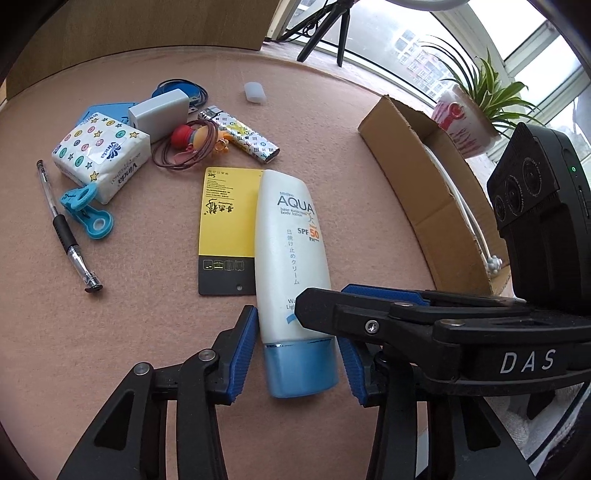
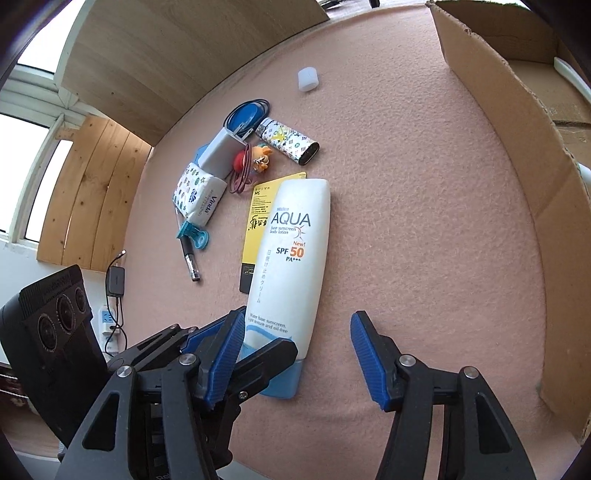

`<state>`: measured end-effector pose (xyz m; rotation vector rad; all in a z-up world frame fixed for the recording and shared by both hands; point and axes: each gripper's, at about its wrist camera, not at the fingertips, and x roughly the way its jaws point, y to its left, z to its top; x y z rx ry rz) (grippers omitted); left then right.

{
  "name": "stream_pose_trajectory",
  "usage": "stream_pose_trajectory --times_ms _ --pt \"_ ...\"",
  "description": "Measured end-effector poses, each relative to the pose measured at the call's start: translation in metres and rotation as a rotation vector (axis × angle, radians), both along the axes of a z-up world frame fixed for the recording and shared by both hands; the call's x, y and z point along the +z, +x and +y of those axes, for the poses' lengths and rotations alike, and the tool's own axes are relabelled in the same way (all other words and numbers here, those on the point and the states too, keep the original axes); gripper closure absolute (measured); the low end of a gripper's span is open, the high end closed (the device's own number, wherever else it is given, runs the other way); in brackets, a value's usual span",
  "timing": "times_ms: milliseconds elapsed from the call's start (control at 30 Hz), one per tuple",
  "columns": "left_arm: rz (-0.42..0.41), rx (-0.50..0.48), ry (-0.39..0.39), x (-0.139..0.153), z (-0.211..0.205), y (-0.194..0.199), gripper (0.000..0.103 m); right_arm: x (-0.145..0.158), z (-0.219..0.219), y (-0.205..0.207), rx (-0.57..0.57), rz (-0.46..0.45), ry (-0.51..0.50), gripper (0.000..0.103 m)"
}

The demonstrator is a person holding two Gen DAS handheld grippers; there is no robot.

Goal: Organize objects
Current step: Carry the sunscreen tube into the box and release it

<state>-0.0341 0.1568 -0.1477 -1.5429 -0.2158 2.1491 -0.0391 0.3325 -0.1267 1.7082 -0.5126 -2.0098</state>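
Many objects, pink felt tabletop (image 1: 110, 350), window (image 1: 461, 37)

A potted plant (image 1: 476, 110) and tripod (image 1: 325, 29) stand by the window (image 1: 424, 48).

A: How is the left claw (image 1: 297, 360) built?

B: Black angular arms are seen, with ribbed blue pads on the fingers (image 1: 242, 354) and round silver rivets at the joints.

A: And the right claw (image 2: 295, 363)?

B: The same black frame and blue ribbed pads are shown. From the left wrist view, "DAS" is printed in white on its side, a small cross-head screw is set nearby, and a black camera block with three round lenses and a green light is mounted behind.
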Motion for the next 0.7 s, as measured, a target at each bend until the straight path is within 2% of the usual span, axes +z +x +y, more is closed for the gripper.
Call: stream_pose_trajectory --times_ms 167,233,467,700 --pt "-0.009 0.003 0.018 -0.002 0.000 0.000 0.057 -0.006 -0.003 -0.001 0.000 -0.018 -0.024 0.059" --pt "-0.009 0.002 0.022 -0.002 0.000 0.000 0.057 -0.005 -0.004 -0.001 0.002 -0.019 -0.035 0.066" --pt "-0.010 0.011 0.048 0.003 0.005 0.002 0.058 0.004 -0.002 0.000 -0.003 0.008 -0.017 0.068" --pt "0.040 -0.001 0.076 0.027 0.019 0.001 0.058 0.029 0.012 0.003 -0.013 0.078 -0.003 0.070"
